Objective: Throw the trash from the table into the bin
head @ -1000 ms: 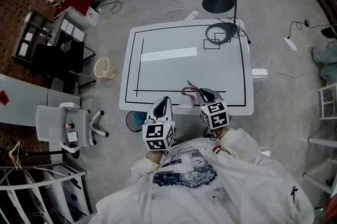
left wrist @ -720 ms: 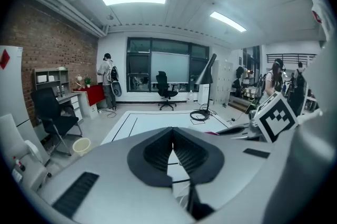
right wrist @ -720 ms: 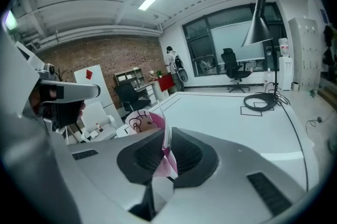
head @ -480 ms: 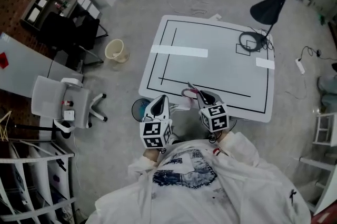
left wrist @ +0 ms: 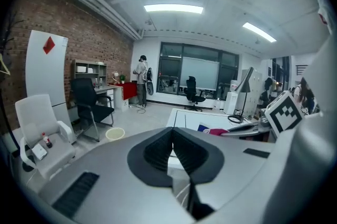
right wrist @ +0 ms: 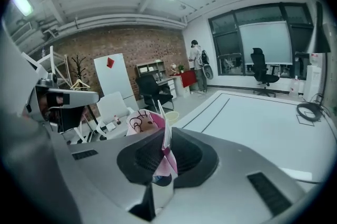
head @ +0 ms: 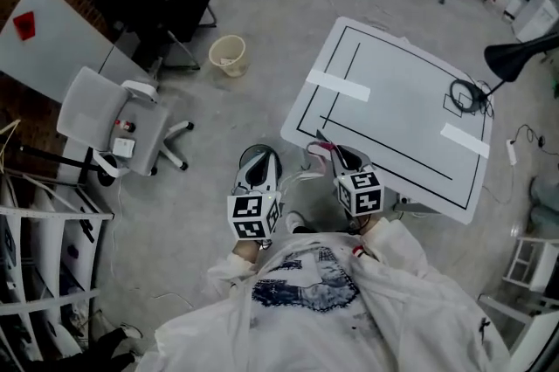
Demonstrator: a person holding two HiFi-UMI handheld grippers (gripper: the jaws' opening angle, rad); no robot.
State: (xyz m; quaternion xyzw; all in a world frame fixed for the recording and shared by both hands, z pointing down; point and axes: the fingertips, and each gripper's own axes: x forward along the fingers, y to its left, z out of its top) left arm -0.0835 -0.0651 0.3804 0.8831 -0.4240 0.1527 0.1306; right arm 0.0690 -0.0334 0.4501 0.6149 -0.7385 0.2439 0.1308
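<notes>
In the head view the right gripper point(head: 336, 157) holds a pink wrapper point(head: 317, 150) at the desk's point(head: 393, 113) near edge, with the bin point(head: 227, 54) well apart on the floor. The left gripper view shows the left gripper point(left wrist: 171, 138) with its fingers closed on nothing, probably just idle. In the right gripper view the fingers pinch the wrapper upright, secure for carrying.

One table point(head: 402, 113), one bin point(head: 228, 55), one pink wrapper point(right wrist: 138, 122), one lamp point(head: 515, 60).

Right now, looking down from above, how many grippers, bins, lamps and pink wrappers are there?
Grippers: 2, the left gripper and the right gripper
Bin: 1
Lamp: 1
Pink wrapper: 1, pinched in the right gripper's jaws
Total: 5
</notes>
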